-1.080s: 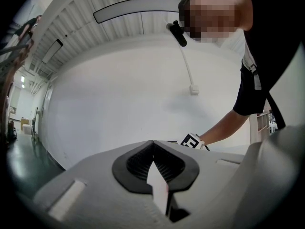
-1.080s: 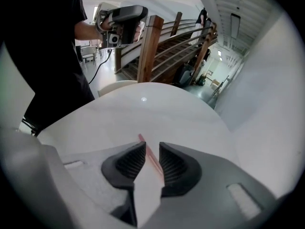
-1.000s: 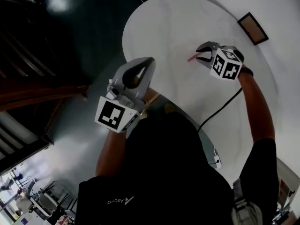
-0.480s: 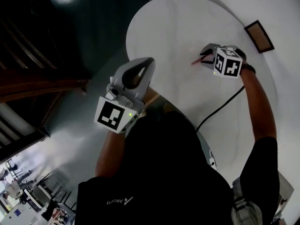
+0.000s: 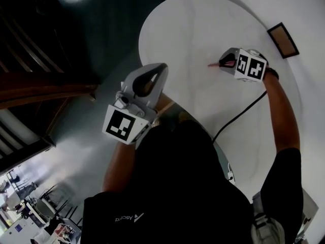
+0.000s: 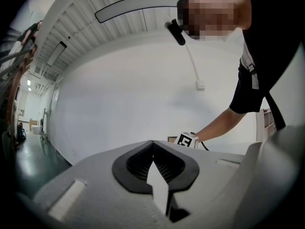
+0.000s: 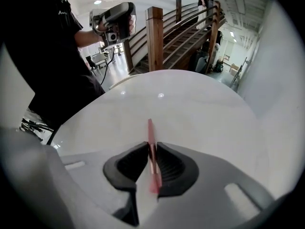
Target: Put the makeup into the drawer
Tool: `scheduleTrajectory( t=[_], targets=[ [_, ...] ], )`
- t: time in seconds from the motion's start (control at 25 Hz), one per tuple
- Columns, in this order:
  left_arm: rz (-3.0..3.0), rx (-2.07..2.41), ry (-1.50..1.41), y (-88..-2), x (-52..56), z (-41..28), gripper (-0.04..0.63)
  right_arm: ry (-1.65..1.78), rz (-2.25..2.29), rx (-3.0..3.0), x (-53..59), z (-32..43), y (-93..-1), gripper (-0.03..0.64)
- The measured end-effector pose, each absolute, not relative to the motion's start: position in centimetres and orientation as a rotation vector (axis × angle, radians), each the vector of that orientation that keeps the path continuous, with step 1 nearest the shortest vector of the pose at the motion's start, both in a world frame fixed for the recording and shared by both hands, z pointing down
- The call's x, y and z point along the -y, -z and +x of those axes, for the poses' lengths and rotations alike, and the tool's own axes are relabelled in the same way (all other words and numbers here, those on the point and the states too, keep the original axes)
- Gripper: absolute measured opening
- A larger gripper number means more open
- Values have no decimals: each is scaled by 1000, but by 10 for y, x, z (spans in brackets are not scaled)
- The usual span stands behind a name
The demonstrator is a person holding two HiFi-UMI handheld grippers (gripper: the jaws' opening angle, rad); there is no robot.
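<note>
A thin pink makeup pencil [image 5: 213, 64] lies low over the round white table [image 5: 193, 29], its tip poking left out of my right gripper [image 5: 222, 62]. In the right gripper view the pencil [image 7: 150, 137] runs straight between the two dark pads. My right gripper [image 7: 151, 144] has just been closing and now pinches it. My left gripper [image 5: 163, 65] hangs by the table's near left edge, off the tabletop. Its jaws meet at the tips in the left gripper view [image 6: 153, 142] with nothing between them.
A small dark-framed brown panel [image 5: 283, 39] lies on the table's far right. A black cable [image 5: 238, 116] trails from the right gripper across the table toward the person. Dark floor [image 5: 101, 24] lies left of the table, and a wooden stair railing [image 7: 155, 37] stands beyond it.
The right gripper has tipped further down over the pink pencil and its jaws have closed onto it. The left gripper has stayed where it was.
</note>
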State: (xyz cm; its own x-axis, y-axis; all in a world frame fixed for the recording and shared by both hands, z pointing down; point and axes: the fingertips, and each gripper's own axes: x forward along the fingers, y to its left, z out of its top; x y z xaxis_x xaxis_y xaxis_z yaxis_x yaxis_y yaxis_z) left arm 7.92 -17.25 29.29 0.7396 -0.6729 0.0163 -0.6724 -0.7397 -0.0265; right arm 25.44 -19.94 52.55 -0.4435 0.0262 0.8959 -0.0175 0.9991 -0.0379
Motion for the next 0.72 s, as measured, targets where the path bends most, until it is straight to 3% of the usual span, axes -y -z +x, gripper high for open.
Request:
scheduleTrajectory(
  t=[0.72],
  targets=[
    [-2926, -1070, 42, -287, 140, 65, 11, 167, 424, 2149, 178, 228, -472, 51]
  ],
)
